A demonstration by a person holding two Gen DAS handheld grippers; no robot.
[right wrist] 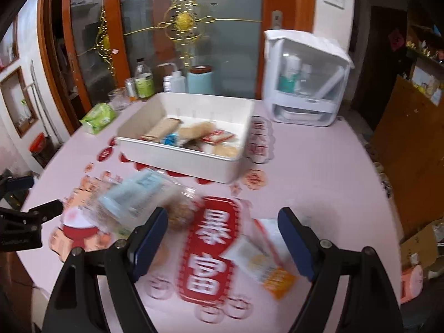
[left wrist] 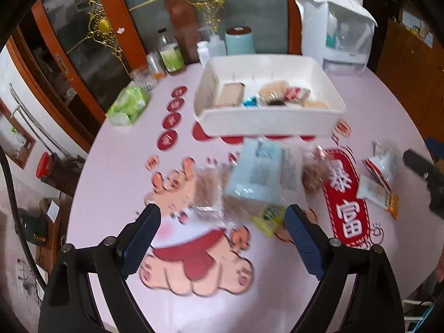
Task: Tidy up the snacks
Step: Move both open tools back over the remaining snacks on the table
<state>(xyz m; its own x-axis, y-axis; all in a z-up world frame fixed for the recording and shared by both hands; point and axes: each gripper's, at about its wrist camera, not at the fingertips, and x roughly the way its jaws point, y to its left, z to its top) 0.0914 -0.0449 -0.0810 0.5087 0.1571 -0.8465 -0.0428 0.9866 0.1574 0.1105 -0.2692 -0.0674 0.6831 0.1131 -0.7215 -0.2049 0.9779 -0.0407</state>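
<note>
A white tray (left wrist: 266,123) (right wrist: 177,159) with several wrapped snacks in it stands at the table's far middle. In front of it lies a loose heap: a pale blue packet (left wrist: 254,170) (right wrist: 130,194), clear bags of brown biscuits (left wrist: 206,186) and a round brown snack (left wrist: 310,179) (right wrist: 180,215). An orange and white packet (right wrist: 266,263) (left wrist: 378,191) lies to the right. My left gripper (left wrist: 222,223) hangs open just short of the heap, nothing between its fingers. My right gripper (right wrist: 222,229) is open above the orange and white packet, empty.
The round table has a pink cloth (left wrist: 116,172) printed with red and cartoon figures. A green tissue pack (left wrist: 128,106), bottles (left wrist: 170,52), a pale blue jar (left wrist: 240,40) and a white cabinet (right wrist: 305,83) stand along the far edge. Glass doors rise behind.
</note>
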